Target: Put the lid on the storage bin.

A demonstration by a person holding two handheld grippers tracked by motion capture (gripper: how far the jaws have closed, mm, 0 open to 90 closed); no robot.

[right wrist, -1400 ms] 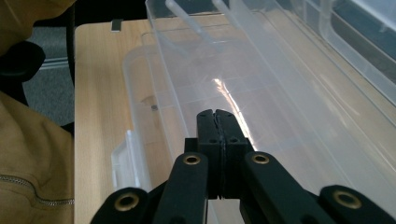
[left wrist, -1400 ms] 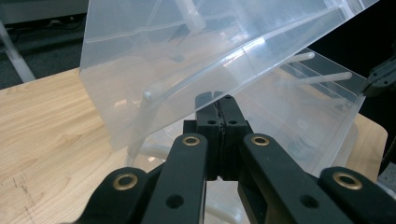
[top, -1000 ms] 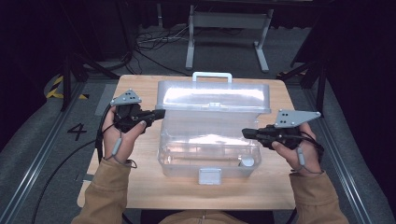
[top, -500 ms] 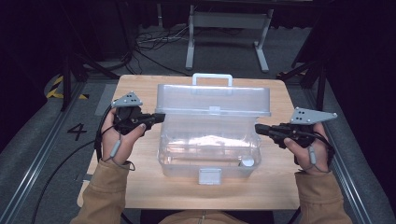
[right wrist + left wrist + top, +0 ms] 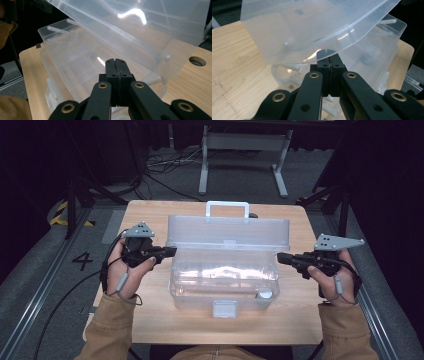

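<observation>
Both grippers (jaws together), flanking clear box [image 5: 225,270]

Black "4" on grey floor [image 5: 81,261], left of table [image 5: 150,320]

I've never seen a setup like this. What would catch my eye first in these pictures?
Probably the big clear plastic box in the middle of the wooden table, its lid raised with a handle on top. Next, the two black hand-held tools flanking it: the left claw touches the box's left side, and the right claw sits at its right, both with jaws closed.
</observation>
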